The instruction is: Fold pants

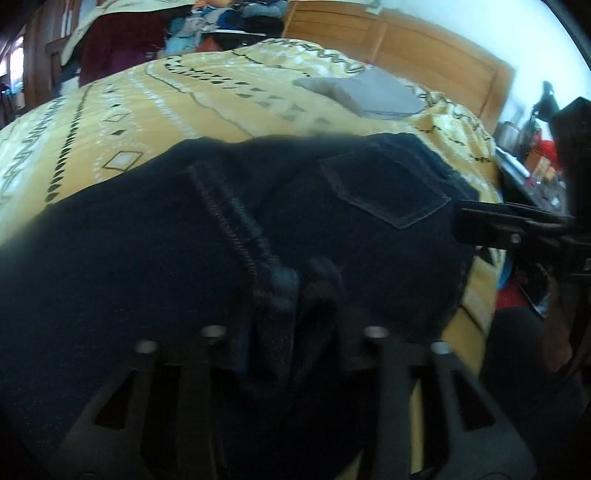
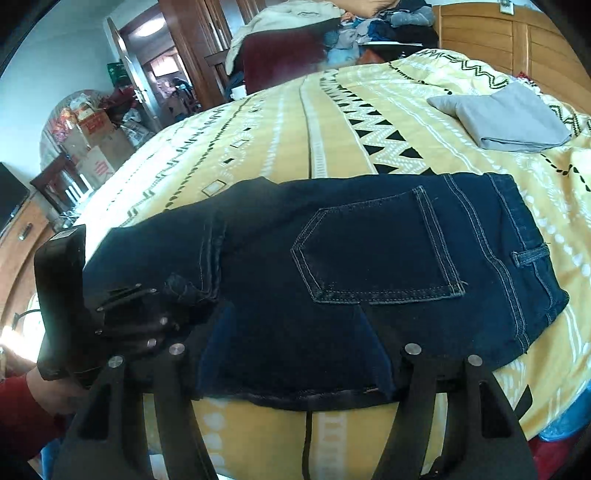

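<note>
Dark blue jeans [image 2: 369, 258] lie folded on the yellow patterned bed [image 2: 295, 129], back pocket [image 2: 376, 251] up, waistband to the right. In the left wrist view the jeans [image 1: 184, 258] fill the frame. My left gripper [image 1: 295, 291] is shut on a bunched fold of the jeans at their left end; it also shows in the right wrist view [image 2: 166, 295]. My right gripper [image 2: 295, 354] is at the near edge of the jeans, with denim lying across its fingers; its jaws are hidden by the cloth. It shows in the left wrist view [image 1: 461, 221] at the jeans' right edge.
A folded grey garment [image 2: 506, 122] lies at the bed's far right. A wooden headboard [image 2: 517, 33] stands behind. Piled clothes [image 2: 314, 37] sit beyond the bed's far side. A doorway and boxes [image 2: 96, 129] are at the left.
</note>
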Demonstrator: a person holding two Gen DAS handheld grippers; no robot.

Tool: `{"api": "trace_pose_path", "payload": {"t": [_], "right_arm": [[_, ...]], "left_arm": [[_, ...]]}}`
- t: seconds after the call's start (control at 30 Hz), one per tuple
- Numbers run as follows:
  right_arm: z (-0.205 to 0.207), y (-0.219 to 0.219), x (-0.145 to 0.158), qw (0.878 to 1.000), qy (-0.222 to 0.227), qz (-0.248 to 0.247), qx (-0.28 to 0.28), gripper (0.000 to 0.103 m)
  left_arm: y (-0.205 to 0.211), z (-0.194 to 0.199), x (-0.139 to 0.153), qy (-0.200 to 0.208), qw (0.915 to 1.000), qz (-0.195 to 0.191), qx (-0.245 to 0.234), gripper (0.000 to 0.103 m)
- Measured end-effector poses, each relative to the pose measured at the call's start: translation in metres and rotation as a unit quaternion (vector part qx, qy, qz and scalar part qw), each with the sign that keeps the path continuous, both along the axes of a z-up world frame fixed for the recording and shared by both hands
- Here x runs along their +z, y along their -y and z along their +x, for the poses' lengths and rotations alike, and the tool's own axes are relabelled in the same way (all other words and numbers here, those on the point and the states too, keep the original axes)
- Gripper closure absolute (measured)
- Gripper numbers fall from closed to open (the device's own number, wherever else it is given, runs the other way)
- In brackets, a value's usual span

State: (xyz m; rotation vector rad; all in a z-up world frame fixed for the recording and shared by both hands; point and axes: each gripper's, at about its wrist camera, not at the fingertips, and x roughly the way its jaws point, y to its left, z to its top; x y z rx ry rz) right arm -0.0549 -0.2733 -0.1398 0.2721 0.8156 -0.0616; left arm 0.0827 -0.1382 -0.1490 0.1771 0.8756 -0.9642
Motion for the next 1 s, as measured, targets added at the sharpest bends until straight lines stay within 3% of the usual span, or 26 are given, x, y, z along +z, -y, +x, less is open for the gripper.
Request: {"api": "trace_pose_path", "payload": {"t": [0.07,0.13,0.2,0.33,0.47,0.63,0.67,0.73,0.87,1.0], "right_arm": [[0.0,0.0,0.004,1.0,0.009,0.007,0.006,0.03],[0.006,0.002,0.008,0.998,0.02,0.057,0.02,0.03],[0.017,0.002,0.011,0.993,0.028,0.107,0.043,0.029],[0.061,-0.013,-0.01,0.975,-0.015,0.197,0.101,0.027],[0.101,-0.037,-0.039,0.959,-0.067,0.236,0.143,0.027],[0.118,-0.053,-0.057,0.96,-0.101,0.221,0.139,0.029],[0.118,-0.055,-0.057,0.961,-0.105,0.216,0.139,0.053],[0.118,-0.059,-0.055,0.958,-0.113,0.221,0.144,0.087],[0.113,-0.046,-0.038,0.961,-0.073,0.236,0.128,0.093],[0.113,-0.053,-0.053,0.964,-0.096,0.207,0.134,0.09]], "left_arm": [[-0.001,-0.005,0.006,0.004,1.0,0.003,-0.007,0.025],[-0.001,-0.018,0.012,0.015,0.9998,0.011,-0.012,0.024],[-0.021,-0.02,0.027,0.008,0.9996,-0.028,0.0,0.024],[-0.076,-0.005,0.055,-0.006,0.9924,-0.086,0.088,0.025],[-0.149,0.022,0.08,0.017,0.9752,-0.111,0.191,0.024],[-0.224,0.054,0.072,0.019,0.948,-0.096,0.303,0.024],[-0.229,0.058,0.065,0.014,0.9459,-0.09,0.311,0.024],[-0.235,0.065,0.054,0.006,0.9439,-0.074,0.322,0.024],[-0.224,0.06,0.051,0.003,0.9513,-0.075,0.299,0.024],[-0.214,0.054,0.046,0.009,0.9572,-0.063,0.282,0.025]]}}
